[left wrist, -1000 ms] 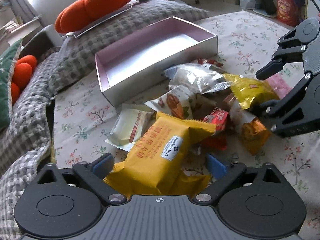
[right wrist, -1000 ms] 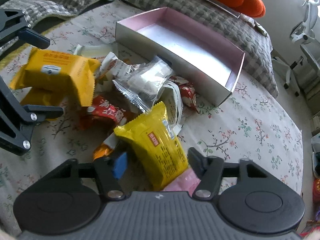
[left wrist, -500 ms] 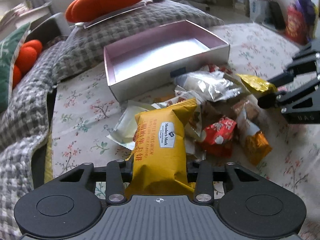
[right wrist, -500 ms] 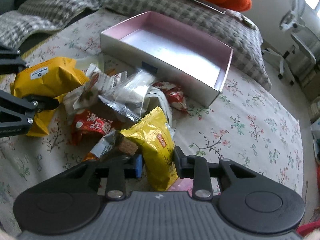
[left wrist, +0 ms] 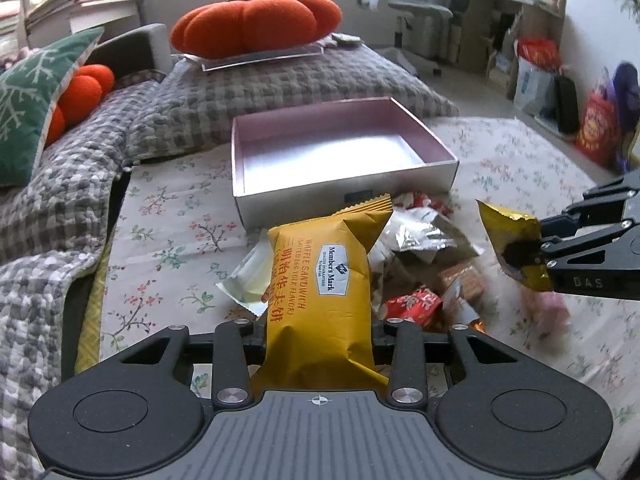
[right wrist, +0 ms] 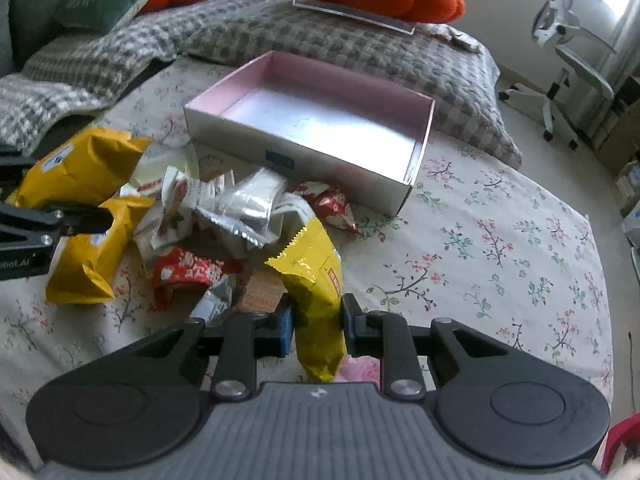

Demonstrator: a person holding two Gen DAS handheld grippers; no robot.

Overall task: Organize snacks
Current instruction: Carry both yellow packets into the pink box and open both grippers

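My left gripper (left wrist: 318,330) is shut on an orange-yellow waffle sandwich packet (left wrist: 320,284) and holds it lifted above the snack pile (left wrist: 424,264); the packet also shows in the right wrist view (right wrist: 80,168). My right gripper (right wrist: 314,320) is shut on a bright yellow snack packet (right wrist: 316,280), raised off the bed; it also shows in the left wrist view (left wrist: 516,248). The empty pink-lined box (left wrist: 440,150) sits just beyond the pile, also seen in the right wrist view (right wrist: 416,148). Red, silver and white packets (right wrist: 224,216) lie in the pile.
The floral bedsheet (right wrist: 500,248) lies under everything. A grey checked blanket (left wrist: 80,184) and pillow border the left and far side. An orange pumpkin cushion (left wrist: 256,26) rests behind the box. A second orange-yellow packet (right wrist: 92,256) lies by the left gripper. An office chair (right wrist: 576,64) stands beyond the bed.
Both grippers closed on their packets and lifted them off the pile. Both views rose and tilted up toward the box.
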